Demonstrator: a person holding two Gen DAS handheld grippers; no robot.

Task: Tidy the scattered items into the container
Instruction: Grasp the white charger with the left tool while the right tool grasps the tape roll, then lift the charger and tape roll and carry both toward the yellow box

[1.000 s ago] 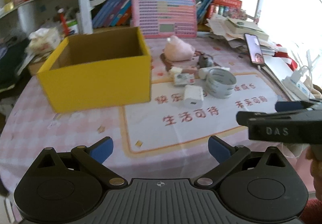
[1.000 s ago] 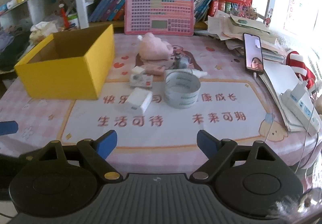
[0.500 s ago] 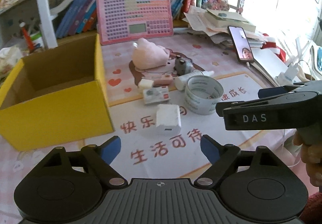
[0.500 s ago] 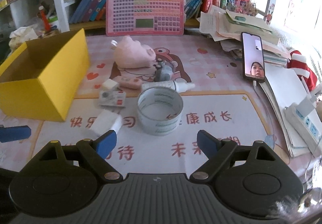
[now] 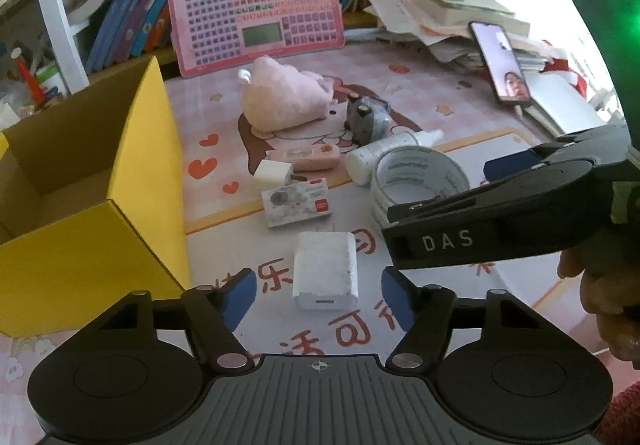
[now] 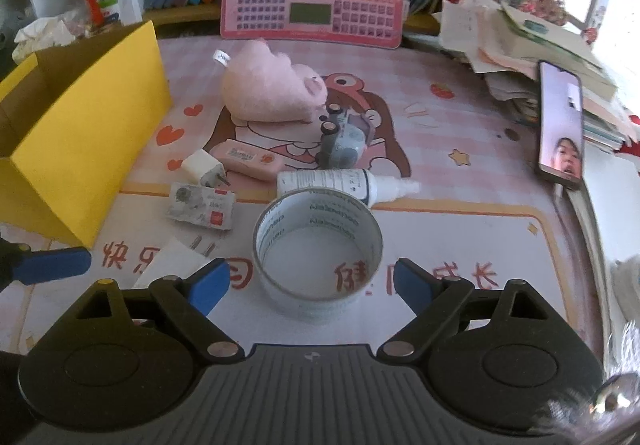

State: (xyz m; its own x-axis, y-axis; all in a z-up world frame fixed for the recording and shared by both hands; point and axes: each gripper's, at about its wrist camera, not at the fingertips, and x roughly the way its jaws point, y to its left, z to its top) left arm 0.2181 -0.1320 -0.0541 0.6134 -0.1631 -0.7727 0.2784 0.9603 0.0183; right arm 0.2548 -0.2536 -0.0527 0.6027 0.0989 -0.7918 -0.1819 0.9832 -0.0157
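While both tongs hover with tips apart, the left tongs (image 5: 318, 291) bracket a white square charger block (image 5: 325, 270) lying just right of the open yellow cardboard box (image 5: 92, 237). Right tongs (image 6: 310, 281) straddle a clear tape roll (image 6: 318, 251), further right of the box on the desk (image 6: 460, 241).

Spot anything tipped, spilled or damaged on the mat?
No spill or damage visible. The white bottle lies on its side behind the tape roll, and the toy car seems tipped, wheels showing. The yellow box stands upright.
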